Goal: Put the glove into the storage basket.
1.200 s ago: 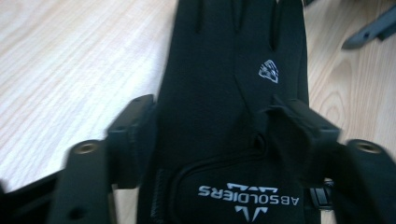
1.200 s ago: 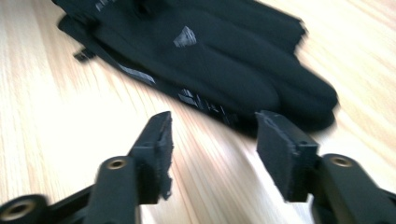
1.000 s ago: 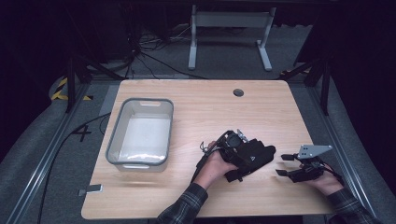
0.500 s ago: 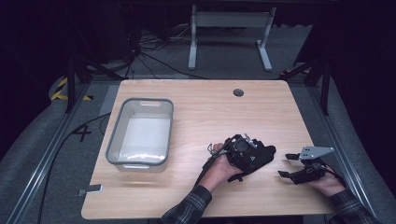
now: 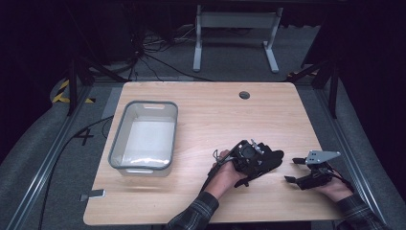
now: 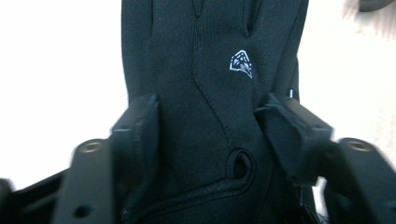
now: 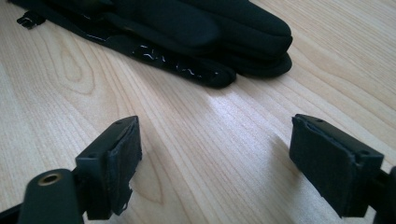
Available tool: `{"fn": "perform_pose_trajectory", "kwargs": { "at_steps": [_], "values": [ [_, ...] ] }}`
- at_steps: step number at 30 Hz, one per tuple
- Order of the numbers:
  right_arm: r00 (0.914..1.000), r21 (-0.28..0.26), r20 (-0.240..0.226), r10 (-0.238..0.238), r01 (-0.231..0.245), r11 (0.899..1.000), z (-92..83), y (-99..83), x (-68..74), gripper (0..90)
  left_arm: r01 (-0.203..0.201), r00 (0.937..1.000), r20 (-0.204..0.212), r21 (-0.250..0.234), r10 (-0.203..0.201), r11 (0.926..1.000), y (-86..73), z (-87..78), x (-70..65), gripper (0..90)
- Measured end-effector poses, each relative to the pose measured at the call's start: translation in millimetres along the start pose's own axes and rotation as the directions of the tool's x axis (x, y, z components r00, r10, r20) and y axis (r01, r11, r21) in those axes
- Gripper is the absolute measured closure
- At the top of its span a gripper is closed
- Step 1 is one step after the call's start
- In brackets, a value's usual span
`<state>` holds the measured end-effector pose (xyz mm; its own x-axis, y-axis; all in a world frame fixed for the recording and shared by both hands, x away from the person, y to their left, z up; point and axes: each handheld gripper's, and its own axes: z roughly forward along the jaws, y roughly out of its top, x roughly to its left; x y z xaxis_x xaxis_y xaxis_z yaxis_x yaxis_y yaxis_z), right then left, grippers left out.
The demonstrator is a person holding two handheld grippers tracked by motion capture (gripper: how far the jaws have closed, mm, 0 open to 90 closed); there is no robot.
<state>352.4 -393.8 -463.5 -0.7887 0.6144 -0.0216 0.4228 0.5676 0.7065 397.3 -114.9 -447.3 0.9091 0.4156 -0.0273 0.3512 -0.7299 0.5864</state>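
A black glove (image 5: 275,157) with a small white logo lies on the wooden table (image 5: 206,115), near its front right. My left gripper (image 5: 262,163) sits over the glove's cuff end, held from the left. In the left gripper view its jaws have just been closing, and both pads (image 6: 140,126) now press the sides of the glove (image 6: 205,84). My right gripper (image 5: 293,170) rests low at the table's right front, pointing left at the glove's fingertips (image 7: 243,42). Its jaws (image 7: 215,154) have just been opening and stand open over bare wood.
A clear plastic tub (image 5: 117,139) with a grey rim stands on the left half of the table. A round cable hole (image 5: 244,95) sits near the far edge. A small grey tab (image 5: 93,195) lies at the front left corner.
My left gripper has edged right along the glove. The right hand has stayed where it was.
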Motion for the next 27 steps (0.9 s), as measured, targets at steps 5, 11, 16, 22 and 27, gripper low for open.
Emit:
{"fn": "perform_pose_trajectory", "kwargs": {
  "at_steps": [5,11,16,22,27],
  "values": [
    [1.0000,-0.001,0.000,0.001,-0.001,1.000,0.0,-0.1,-0.1,17.8,-0.010,0.9998,0.019,-0.013,0.010,0.9999,-1.5,-1.3,-0.7,57.0],
    [1.0000,-0.004,-0.002,0.004,-0.004,1.000,0.2,-0.2,-0.5,17.5,-0.020,0.9986,0.048,-0.026,0.022,0.9995,-2.2,-2.0,-2.4,67.2],
    [1.0000,-0.016,-0.008,0.001,-0.001,1.000,0.4,-1.7,-1.2,16.3,0.038,0.9941,0.103,-0.045,-0.033,0.9983,-1.4,-6.2,4.8,68.5],
    [1.0000,-0.025,-0.006,-0.004,0.004,1.000,1.3,-2.6,-1.3,15.6,0.067,0.9895,0.132,-0.054,-0.060,0.9963,-0.3,-15.8,8.4,68.3],
    [1.0000,-0.030,-0.007,-0.003,0.003,1.000,1.7,-3.2,-1.1,14.8,0.077,0.9880,0.140,-0.078,-0.066,0.9939,3.0,-34.0,12.0,68.2]
  ]
}}
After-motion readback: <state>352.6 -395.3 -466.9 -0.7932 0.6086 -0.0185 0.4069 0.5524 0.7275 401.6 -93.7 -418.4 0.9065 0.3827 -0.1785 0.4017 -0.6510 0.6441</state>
